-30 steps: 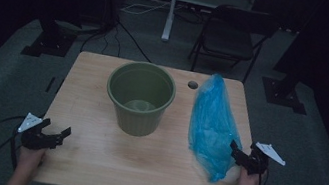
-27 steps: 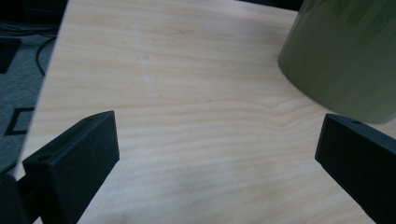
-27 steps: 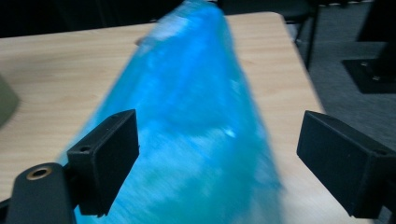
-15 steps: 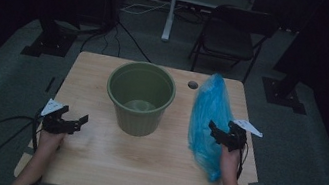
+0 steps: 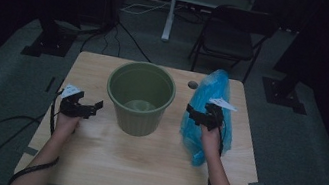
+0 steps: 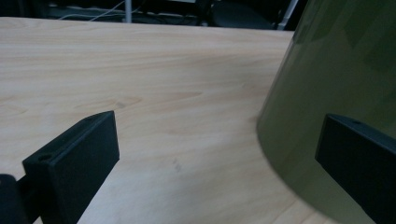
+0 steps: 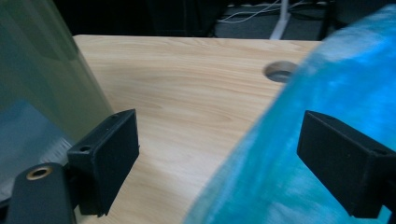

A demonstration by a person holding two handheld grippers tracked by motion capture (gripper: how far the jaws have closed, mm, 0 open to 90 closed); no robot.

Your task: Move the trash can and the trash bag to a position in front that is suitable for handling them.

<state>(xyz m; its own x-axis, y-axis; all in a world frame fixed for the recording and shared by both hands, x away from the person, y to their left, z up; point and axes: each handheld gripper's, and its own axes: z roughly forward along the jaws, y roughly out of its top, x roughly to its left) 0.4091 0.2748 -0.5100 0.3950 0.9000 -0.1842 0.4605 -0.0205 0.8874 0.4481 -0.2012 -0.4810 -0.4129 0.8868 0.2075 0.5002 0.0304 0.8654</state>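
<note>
A green bucket (image 5: 140,97) stands upright in the middle of the wooden table (image 5: 141,159). To its right lies a crumpled blue plastic bag (image 5: 213,93). My left gripper (image 5: 94,107) is open, low over the table just left of the bucket; the bucket wall (image 6: 336,70) rises behind its right jaw. My right gripper (image 5: 193,113) is open above the bag's left edge, between bag and bucket. The blue bag (image 7: 327,93) lies under its right jaw, the bucket (image 7: 42,79) stands at its left, and nothing is held.
A round cable hole (image 5: 193,84) is in the table near the far edge, also seen as the hole (image 7: 280,71) ahead of the right gripper. A folding chair (image 5: 230,37) and stand bases stand behind the table. Cables trail off both front corners.
Both hands have moved forward and inward toward the bucket. The right gripper now hangs over the bag's left side; the left one has come close to the bucket wall.
</note>
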